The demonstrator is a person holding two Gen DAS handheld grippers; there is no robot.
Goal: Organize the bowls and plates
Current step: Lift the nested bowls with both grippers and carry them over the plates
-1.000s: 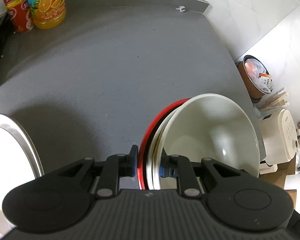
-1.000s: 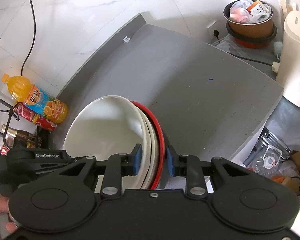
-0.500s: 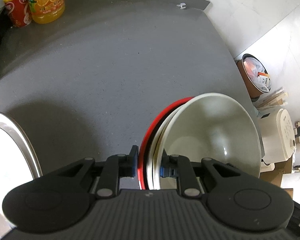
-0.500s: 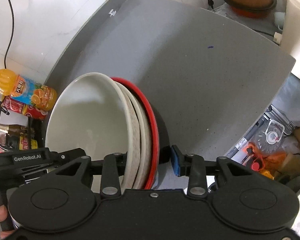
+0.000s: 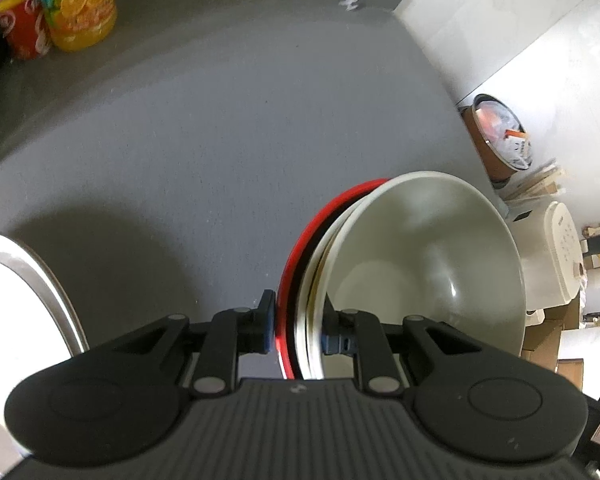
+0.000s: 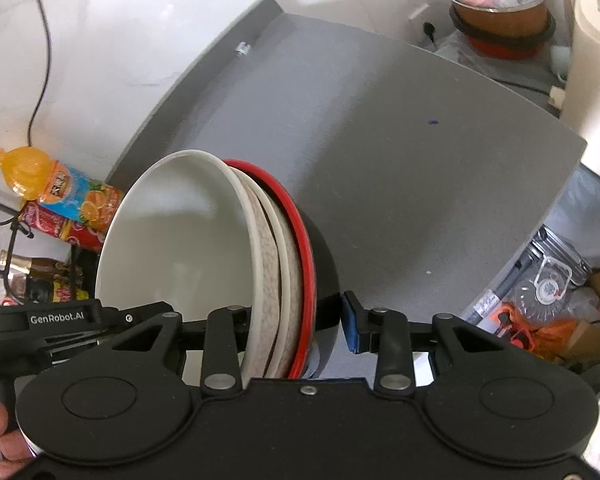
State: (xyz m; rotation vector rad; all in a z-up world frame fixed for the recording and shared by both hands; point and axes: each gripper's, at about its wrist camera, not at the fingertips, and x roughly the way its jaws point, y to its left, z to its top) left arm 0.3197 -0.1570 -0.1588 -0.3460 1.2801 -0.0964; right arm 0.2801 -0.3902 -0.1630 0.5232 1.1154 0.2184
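Note:
A nested stack stands tilted on edge above the grey counter (image 5: 220,120): a white bowl (image 5: 420,272) in front, pale dishes behind it, and a red-rimmed black bowl (image 5: 296,264) at the back. My left gripper (image 5: 298,328) is shut on the stack's rims, one pad on the red rim and one inside the white bowl. In the right wrist view the same white bowl (image 6: 172,240) and black bowl (image 6: 324,280) sit between the jaws of my right gripper (image 6: 296,328). Its blue right pad (image 6: 350,328) stands just clear of the black bowl; the other pad is hidden behind the dishes.
An orange juice bottle (image 5: 80,4) and a red can (image 5: 18,20) stand at the counter's back left. A white round dish with a metal rim (image 5: 20,280) lies at the left. Off the counter's right edge are a pot of packets (image 5: 500,136) and a white cooker (image 5: 560,260).
My right gripper's jaws have widened and its right pad has come off the black bowl. The left gripper keeps its grip on the stack and has not moved.

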